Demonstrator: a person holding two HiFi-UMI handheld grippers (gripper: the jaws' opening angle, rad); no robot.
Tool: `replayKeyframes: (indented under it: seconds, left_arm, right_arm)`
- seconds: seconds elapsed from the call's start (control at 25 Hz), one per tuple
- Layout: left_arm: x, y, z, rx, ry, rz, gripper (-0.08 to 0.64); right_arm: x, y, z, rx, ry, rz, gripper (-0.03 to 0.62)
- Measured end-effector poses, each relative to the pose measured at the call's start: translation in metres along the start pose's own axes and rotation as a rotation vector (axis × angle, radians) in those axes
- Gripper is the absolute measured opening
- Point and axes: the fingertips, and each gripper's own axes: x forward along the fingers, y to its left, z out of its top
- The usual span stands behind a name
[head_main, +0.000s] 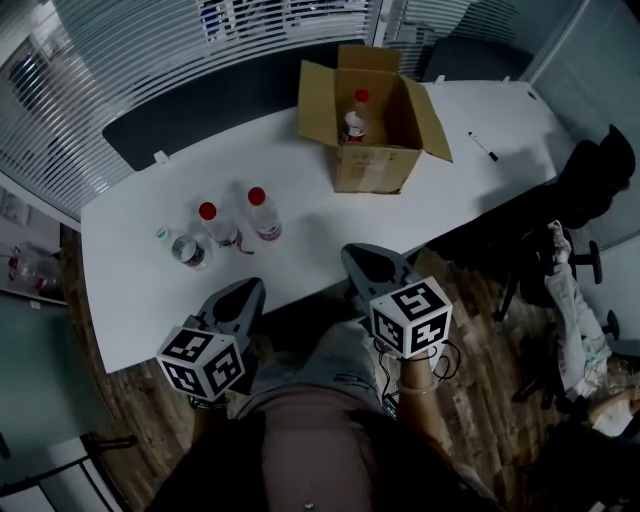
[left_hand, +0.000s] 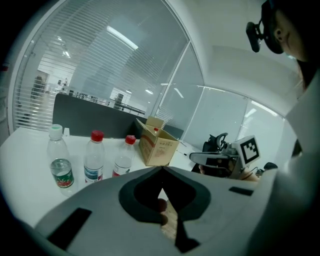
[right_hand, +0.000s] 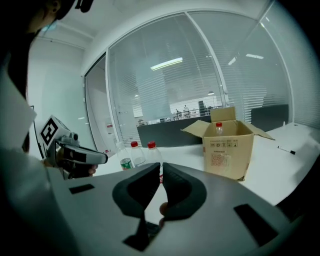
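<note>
Both claws hung low at the table's near edge, well short of everything. The left gripper (head_main: 250, 290) had its jaws tip to tip and empty, and the right gripper (head_main: 360, 258) showed only a sliver of light between its jaws, with nothing in them either. Nearest the left one stood a tight trio on the white table (head_main: 320, 190): a pale-capped bottle (head_main: 186, 249), a first red-capped bottle (head_main: 222, 232) and a second red-capped bottle (head_main: 264, 216), all upright and just beside one another. So three stood on the table, plus one boxed bottle (head_main: 354, 120), red cap again, upright in the single cardboard box (head_main: 372, 170) farther back. That made four in all, three red caps and one pale. One marker (head_main: 483, 146) lay off to the right. The bottles looked like thin clear plastic, so probably light, smooth and round enough to slip, and liable to dent under a hard squeeze. The labelled mid-body seemed the safest place to pinch, not the narrow cap, and the neighbours stood close enough to get knocked.
</note>
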Motion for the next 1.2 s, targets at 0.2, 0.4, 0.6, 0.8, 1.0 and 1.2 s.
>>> replayKeyframes:
  seconds: [0.2,0.4,0.6,0.8,1.0,1.2]
  left_arm:
    - [0.027,-0.012,0.007,-0.023,0.014,-0.038,0.009]
    - [0.058,-0.024,0.016,-0.042,0.027,-0.061,0.009]
    - [0.091,-0.031,0.033,-0.035,0.027,-0.072,0.009]
    - [0.126,-0.037,0.05,-0.024,0.034,-0.091,0.009]
    - [0.155,-0.046,0.066,-0.002,0.042,-0.105,0.009]
    - [0.18,-0.05,0.075,0.013,0.064,-0.102,0.009]
  right_arm:
    - [-0.005,-0.029,0.006,0.013,-0.018,-0.036,0.037]
    - [-0.006,-0.061,0.011,0.021,-0.023,-0.044,0.037]
    - [-0.001,-0.09,0.026,0.034,-0.045,-0.03,0.037]
    - [0.005,-0.12,0.039,0.05,-0.058,-0.013,0.037]
    - [0.008,-0.152,0.045,0.049,-0.051,-0.045,0.037]
    - [0.01,-0.183,0.053,0.041,-0.063,-0.094,0.037]
